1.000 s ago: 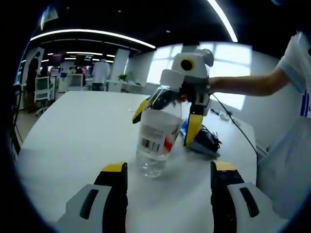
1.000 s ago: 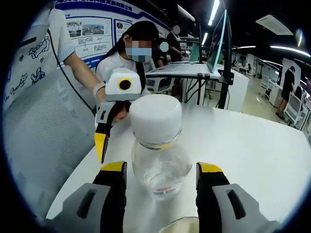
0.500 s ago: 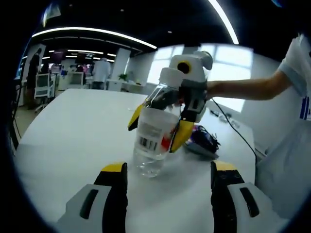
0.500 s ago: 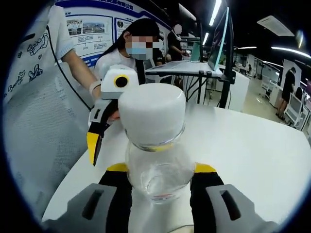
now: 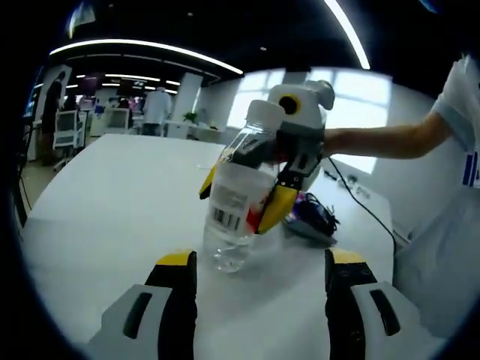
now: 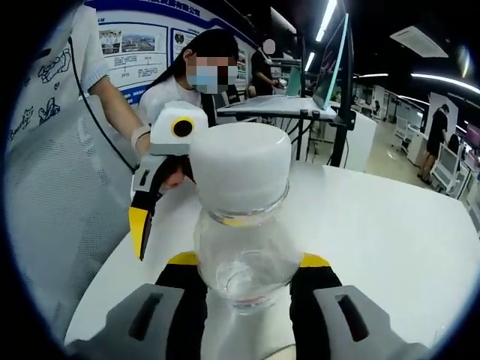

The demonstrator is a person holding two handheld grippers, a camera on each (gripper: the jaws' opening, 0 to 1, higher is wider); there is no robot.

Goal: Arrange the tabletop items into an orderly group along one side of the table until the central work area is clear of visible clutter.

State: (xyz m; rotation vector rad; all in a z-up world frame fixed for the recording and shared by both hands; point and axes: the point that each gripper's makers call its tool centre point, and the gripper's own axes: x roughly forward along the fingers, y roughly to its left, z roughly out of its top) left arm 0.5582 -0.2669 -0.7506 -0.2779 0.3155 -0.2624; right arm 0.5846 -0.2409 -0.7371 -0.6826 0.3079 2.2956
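Right gripper (image 6: 244,274) jaws clamped on clear bottle (image 5: 238,202), between them, tilted; smooth round wall could slip, topple on table (image 5: 112,195). Left gripper (image 5: 259,300) jaws wide, empty.

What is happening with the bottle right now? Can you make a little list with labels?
bottle: clear plastic bottle with a white cap, tilted
held by: right gripper, jaws closed on the bottle's body
left gripper: open, holding nothing, close in front of the bottle
table: white table, bottle's base touching or just above it
also there: dark bundle with cables behind the bottle
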